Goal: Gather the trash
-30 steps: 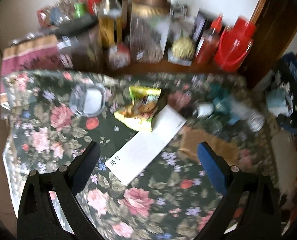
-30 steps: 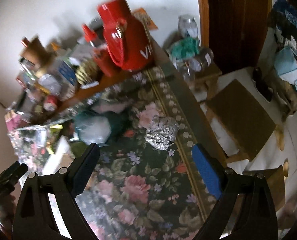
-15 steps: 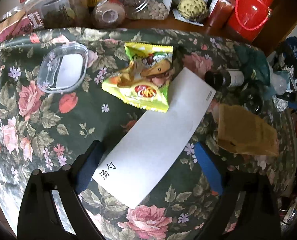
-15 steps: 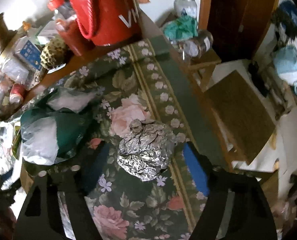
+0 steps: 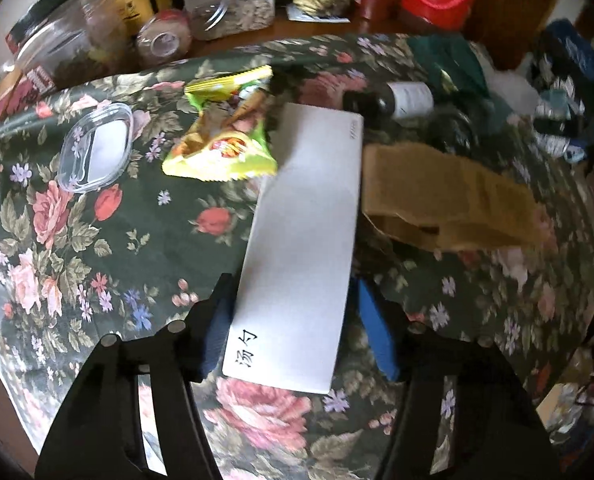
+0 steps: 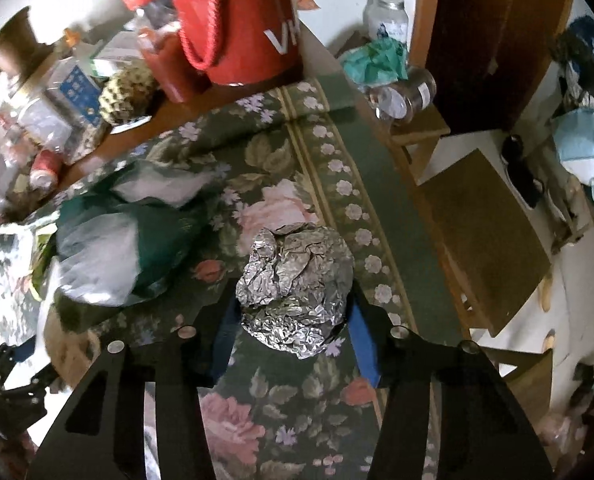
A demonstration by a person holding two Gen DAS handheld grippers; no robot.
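The floral tablecloth [image 5: 77, 240] covers nearly everything in sight, and on it the biggest piece of trash is 1 long white paper sleeve [image 5: 301, 236], its long axis running from near to far, straight ahead of the left gripper [image 5: 293, 324]. Its near end, the one with handwriting, sits between the 2 blue pads [image 5: 377, 336], which stand wide enough to straddle the width; whether they press it I cannot tell, though a sliver of cloth shows at the right pad. To its right lies 1 brown paper bag [image 5: 445, 196], touching the sleeve's edge; at the sleeve's far left corner lies 1 green snack wrapper [image 5: 225, 140], with 1 clear plastic lid [image 5: 97, 148] further left. Over at the right gripper [image 6: 293, 316], 1 crumpled foil ball [image 6: 297, 284] fills the gap, both pads close against its sides, likely just gripping. Each tool is nearest its own item, so I judge 2 pickups, needing only closing and lifting.
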